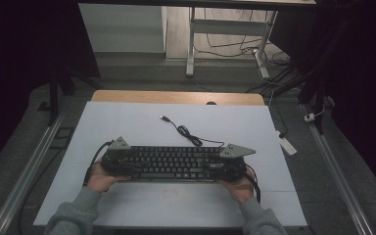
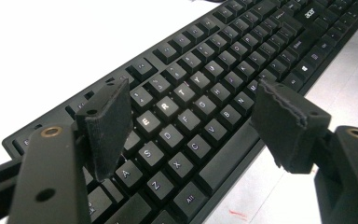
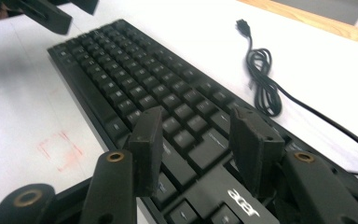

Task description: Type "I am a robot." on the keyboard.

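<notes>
The left tool (image 1: 119,159) hovered over the left end of the black keyboard (image 1: 176,162), its pads (image 2: 106,122) spread wide and pinching nothing; the letter rows from A to T lay just beneath and between them, and the front edge of the board ran under the far pad. The keyboard lay flat and crosswise on the white counter (image 1: 127,122), reaching from this tool to the other. Behind it, its cable (image 1: 186,132) ran away from the tools in a loose coil, unplugged. The right tool (image 1: 227,164) stood over the right end, near the maker's logo (image 3: 244,201), its pads (image 3: 147,149) likewise spread and closed on nothing.

The board looked stiff, light and long, so it would likely lift level only if taken at both ends together. The keys would give and rock under a pad; the firmer hold appeared to be the front and back edges of the frame. The smooth plastic might slip, and the trailing cable could drag.
</notes>
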Demonstrator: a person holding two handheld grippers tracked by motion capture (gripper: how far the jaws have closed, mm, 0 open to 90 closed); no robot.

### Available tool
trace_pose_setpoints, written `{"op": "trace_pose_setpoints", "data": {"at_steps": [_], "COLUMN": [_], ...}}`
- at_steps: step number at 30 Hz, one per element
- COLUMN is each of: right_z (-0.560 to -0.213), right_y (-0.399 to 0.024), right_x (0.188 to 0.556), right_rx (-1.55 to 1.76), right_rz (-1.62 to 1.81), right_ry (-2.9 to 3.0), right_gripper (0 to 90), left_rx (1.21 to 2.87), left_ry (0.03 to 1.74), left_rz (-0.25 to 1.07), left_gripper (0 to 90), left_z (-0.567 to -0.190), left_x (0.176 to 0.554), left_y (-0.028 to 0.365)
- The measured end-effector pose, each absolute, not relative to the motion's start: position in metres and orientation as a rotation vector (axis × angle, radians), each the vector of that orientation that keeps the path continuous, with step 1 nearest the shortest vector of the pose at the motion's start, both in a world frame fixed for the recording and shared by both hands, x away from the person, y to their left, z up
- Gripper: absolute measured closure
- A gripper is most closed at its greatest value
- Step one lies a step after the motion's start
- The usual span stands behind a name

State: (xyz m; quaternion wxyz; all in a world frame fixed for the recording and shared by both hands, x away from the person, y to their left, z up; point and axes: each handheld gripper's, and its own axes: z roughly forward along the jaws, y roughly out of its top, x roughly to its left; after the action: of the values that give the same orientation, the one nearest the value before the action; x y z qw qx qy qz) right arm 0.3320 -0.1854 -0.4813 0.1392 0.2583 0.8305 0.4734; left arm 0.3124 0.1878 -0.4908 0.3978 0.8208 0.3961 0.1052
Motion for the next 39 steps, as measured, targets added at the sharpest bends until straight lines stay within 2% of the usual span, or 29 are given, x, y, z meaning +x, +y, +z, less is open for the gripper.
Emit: {"op": "trace_pose_setpoints", "data": {"at_steps": [6, 13, 17, 39], "right_z": [-0.478, -0.476, -0.476, -0.492], "right_y": [-0.175, -0.161, -0.156, -0.110], "right_x": [0.334, 0.337, 0.339, 0.359], "right_rx": [0.718, 0.686, 0.678, 0.672], "right_rz": [1.400, 1.386, 1.374, 1.286], "right_ry": [2.420, 2.452, 2.461, 2.545], "right_gripper": [64.6, 82.3, 89.3, 89.3], "left_rx": [2.085, 2.090, 2.091, 2.096], "left_ry": [1.000, 1.000, 0.999, 1.001], "left_rz": [0.265, 0.266, 0.267, 0.271], "left_gripper": [28.8, 28.7, 28.7, 28.5], "left_z": [-0.491, -0.492, -0.492, -0.493], "left_x": [0.312, 0.313, 0.313, 0.312], "left_y": [0.186, 0.186, 0.186, 0.185]}}
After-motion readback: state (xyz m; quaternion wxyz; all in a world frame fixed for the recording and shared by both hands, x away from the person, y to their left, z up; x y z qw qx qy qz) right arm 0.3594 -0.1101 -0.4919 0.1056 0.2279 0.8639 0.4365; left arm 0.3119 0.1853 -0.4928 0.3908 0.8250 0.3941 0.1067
